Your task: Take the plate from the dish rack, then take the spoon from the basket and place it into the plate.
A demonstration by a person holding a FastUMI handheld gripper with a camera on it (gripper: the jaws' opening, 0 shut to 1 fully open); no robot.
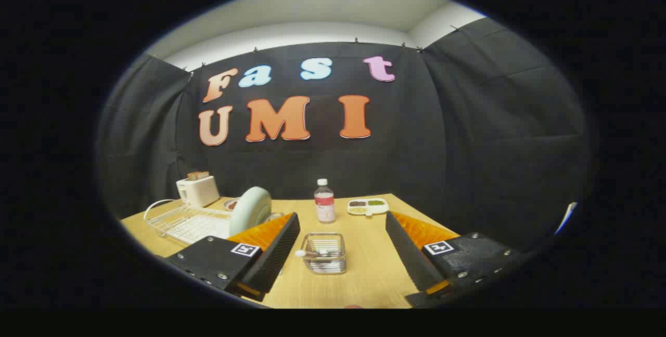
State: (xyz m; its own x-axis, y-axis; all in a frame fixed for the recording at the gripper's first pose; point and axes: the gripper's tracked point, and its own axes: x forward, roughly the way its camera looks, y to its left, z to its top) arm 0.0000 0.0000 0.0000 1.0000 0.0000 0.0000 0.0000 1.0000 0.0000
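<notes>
1. My gripper (342,225) is hanging above the wooden table (364,274) with the jaws spread wide and nothing between the pads.
2. The small wire basket (323,253) sits on the table right in the gap between my two fingers, not touching either one. The spoon (311,255) lies in it, with its pale round end poking over the basket's rim toward my left finger.
3. The plate (251,210), a pale green one, stands on edge in the white wire dish rack (184,221), just beyond my left fingertip. The rack stretches away further out to that side.
4. Behind the rack there's a white toaster (197,190) with toast sticking out of the top.
5. Straight ahead beyond the basket is a clear bottle (324,201) with a white cap, upright.
6. Next to the bottle, ahead of my right finger, a small white divided dish (368,206) holds dark, green and tan bits in separate compartments.
</notes>
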